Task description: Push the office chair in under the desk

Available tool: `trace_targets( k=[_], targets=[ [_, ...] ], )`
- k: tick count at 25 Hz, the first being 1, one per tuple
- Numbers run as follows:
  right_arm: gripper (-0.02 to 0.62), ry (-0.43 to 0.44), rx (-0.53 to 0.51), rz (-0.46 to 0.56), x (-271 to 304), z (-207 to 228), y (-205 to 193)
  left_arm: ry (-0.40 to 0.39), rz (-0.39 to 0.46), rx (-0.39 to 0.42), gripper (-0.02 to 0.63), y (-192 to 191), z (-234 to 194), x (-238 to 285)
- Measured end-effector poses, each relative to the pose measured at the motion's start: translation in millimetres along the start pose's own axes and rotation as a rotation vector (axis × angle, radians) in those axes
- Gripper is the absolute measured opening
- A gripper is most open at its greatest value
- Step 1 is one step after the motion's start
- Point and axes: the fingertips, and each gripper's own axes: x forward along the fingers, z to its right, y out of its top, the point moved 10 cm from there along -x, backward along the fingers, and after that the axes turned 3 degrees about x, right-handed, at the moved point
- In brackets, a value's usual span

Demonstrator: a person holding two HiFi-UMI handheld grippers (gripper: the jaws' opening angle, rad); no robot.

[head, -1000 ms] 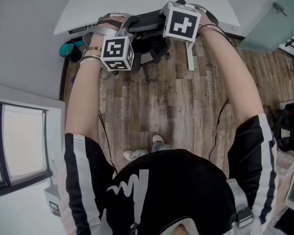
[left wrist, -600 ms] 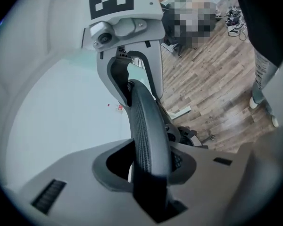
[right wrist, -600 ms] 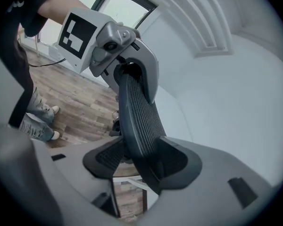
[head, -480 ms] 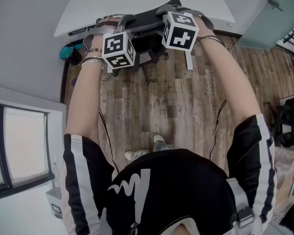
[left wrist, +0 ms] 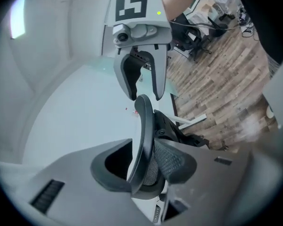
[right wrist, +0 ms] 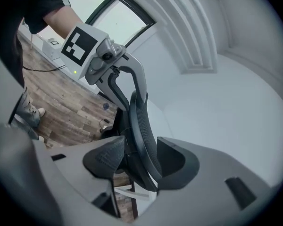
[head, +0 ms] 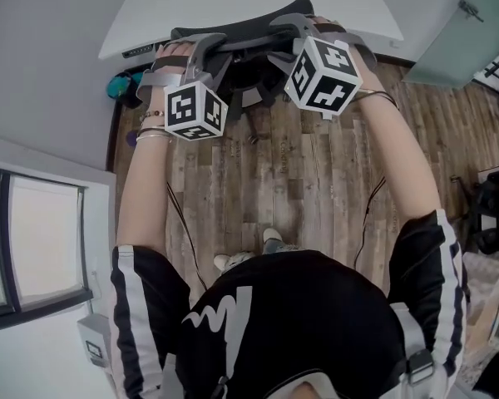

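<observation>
**At the desk's edge, two grippers straddle one chair back**

Between the left gripper's (left wrist: 144, 166) jaws stands the top rim of the backrest (left wrist: 145, 126). The jaws have just been opening and stand apart, not clamped. The right gripper (right wrist: 141, 161) straddles the same rim, its jaws also apart, with a gap at one pad. The one office chair (head: 251, 80) has its backrest at the near edge of the single white desk (head: 249, 2).

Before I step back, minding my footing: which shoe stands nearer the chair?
The right shoe, higher in the head view, ahead of the left shoe.
</observation>
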Motion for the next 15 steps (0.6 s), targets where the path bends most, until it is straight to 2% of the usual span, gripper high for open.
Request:
trace_targets(
  k=[2,6,11,15],
  targets=[
    [0.221,-0.034,0.015,0.05,-11.3,-7.9,5.3,0.087,0.02,-0.068,0.13,0.9,2.6,-16.2],
    [0.221,-0.079,0.099,0.156,-26.1,-28.3,11.5,0.265,0.074,-0.256,0.129,7.7,2.3,-51.5],
    [0.221,-0.116,0.244,0.302,-46.9,-56.1,22.9,0.359,0.119,-0.425,0.129,16.8,13.1,-82.9],
    [0.221,-0.152,0.346,0.391,-57.7,-71.4,27.3,0.405,0.136,-0.508,0.129,24.2,21.1,-98.7]
  ],
)
